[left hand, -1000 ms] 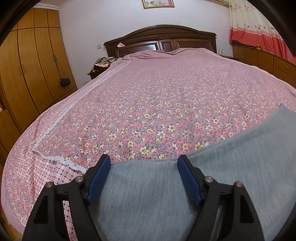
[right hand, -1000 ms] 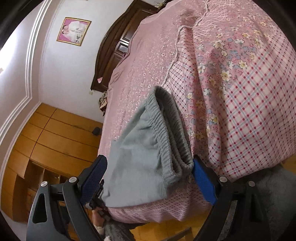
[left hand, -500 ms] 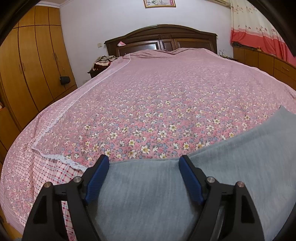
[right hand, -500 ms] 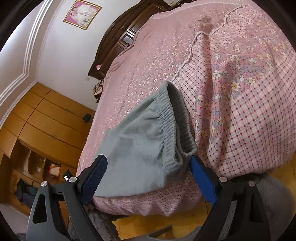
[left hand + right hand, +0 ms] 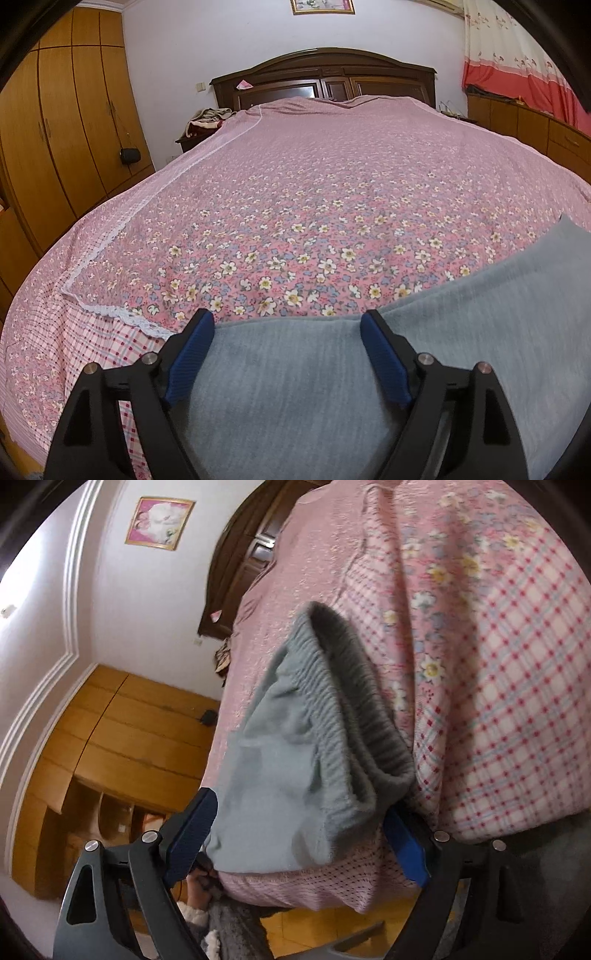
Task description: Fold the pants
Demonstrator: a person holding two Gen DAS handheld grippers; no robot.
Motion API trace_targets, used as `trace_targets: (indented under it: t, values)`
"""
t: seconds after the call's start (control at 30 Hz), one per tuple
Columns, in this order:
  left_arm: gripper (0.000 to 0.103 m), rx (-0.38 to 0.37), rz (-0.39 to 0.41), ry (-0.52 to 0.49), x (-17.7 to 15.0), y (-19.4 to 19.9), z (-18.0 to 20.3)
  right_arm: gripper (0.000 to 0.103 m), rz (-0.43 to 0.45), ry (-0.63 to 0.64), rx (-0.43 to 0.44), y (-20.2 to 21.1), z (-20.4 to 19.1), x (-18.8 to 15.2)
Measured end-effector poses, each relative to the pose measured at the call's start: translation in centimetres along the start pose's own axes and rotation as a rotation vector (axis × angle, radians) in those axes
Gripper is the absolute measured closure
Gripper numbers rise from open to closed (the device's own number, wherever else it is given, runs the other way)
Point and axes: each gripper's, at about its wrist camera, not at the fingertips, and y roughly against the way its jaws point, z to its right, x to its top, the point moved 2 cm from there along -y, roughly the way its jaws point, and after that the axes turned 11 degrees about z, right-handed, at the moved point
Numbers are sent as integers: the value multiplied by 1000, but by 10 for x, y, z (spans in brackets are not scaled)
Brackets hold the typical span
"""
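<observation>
**A:** Where are the pants sitting right now?

**B:** In the left wrist view they fill the lower middle and lower right of the frame, lying flat on the flowered bedspread at the near edge of the bed. In the right wrist view the same grey pants are in the centre, and the ribbed elastic waistband runs from upper centre down toward the lower right, its opening gaping a little.

**A:** And the fingers?

**B:** Both pairs are spread wide, gripping nothing. The left gripper has grey cloth showing between its blue pads; whether it touches the fabric I can't tell. The right gripper straddles the waistband end, and the cloth hides the tip of its right-hand finger.

**A:** How do you reckon the fabric will behave?

**B:** Soft, fleecy knit, I'd judge: light, limp, no stiffness at all. It will sag and drag behind wherever it's lifted, and the fuzzy surface should give the pads good friction, so slipping seems unlikely.

**A:** Best place to take hold?

**B:** The waistband, I think. It's the thickest, firmest ridge, and pinching both layers there would keep the front and back together. At the other end, I'd pinch right at the cloth's edge rather than the flat middle, where the fingers would probably just bunch up one layer.
</observation>
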Motion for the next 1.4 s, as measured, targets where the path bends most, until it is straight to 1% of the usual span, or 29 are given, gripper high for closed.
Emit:
trace_targets:
  t: [0.1,0.13,0.17,0.2,0.27,0.33,0.37,0.4,0.47,0.57,0.63,0.67,0.73,0.83,0.87,0.9,0.97,1.0,1.03,1.07,1.1,1.17,1.3,1.33,1.4]
  values:
    - [18,1,-1,0,0,-1,-1,13,-66,23,10,-9,-2,-4]
    - [18,2,-1,-1,0,-1,-1,16,-59,43,7,-7,-4,-4]
    - [18,2,0,-1,0,-1,-2,19,-41,62,0,-2,-9,-5]
    - [18,1,0,0,0,-1,-2,20,-16,75,-7,3,-11,-3]
    - [18,1,0,0,0,-1,-1,20,63,85,-10,16,-15,3]
    - [18,2,0,-1,0,-1,-1,20,98,77,11,23,-16,8]
    - [18,2,0,-1,0,-1,-1,20,100,72,24,24,-18,11]
    - [18,2,0,-1,0,-1,-1,20,90,72,39,22,-20,11]
    - [17,2,0,-1,0,-1,-1,20,70,88,31,20,-25,11]
    - [17,3,0,-2,0,-1,-1,20,20,96,-13,5,-26,8]
    - [17,2,0,-1,0,-1,-1,20,-34,87,-41,-11,-23,1]
    - [17,2,0,-1,0,-1,-1,20,-44,95,-44,-15,-23,-2]
    - [17,3,0,-1,0,-1,-1,21,-30,121,-49,-17,-26,-6]
    - [17,2,0,-1,0,-1,-1,28,41,142,-45,-8,-34,-5]
    - [17,2,0,-1,0,-1,-1,29,78,146,-55,-3,-36,-2]
    - [17,2,0,-1,0,-1,-1,31,92,144,-62,-1,-36,0]
    - [17,3,0,-2,0,-1,-1,46,86,129,-85,2,-31,3]
    - [17,3,0,-2,0,-1,-1,51,75,127,-111,0,-30,3]
    - [17,3,0,-1,0,-1,-1,64,70,132,-141,-1,-31,3]
    - [17,3,0,0,0,-1,-1,72,68,144,-180,1,-33,4]
    - [17,3,0,-1,0,-1,-1,73,67,159,-221,2,-34,6]
    - [17,3,0,-1,1,-1,0,77,64,185,-277,4,-41,6]
    - [17,2,-1,-1,1,-1,-1,80,64,283,-356,-3,-72,6]
    - [17,1,-1,0,1,-1,-1,80,61,313,-369,-4,-82,6]
    - [17,0,-2,1,1,-1,-1,80,65,331,-359,-4,-100,7]
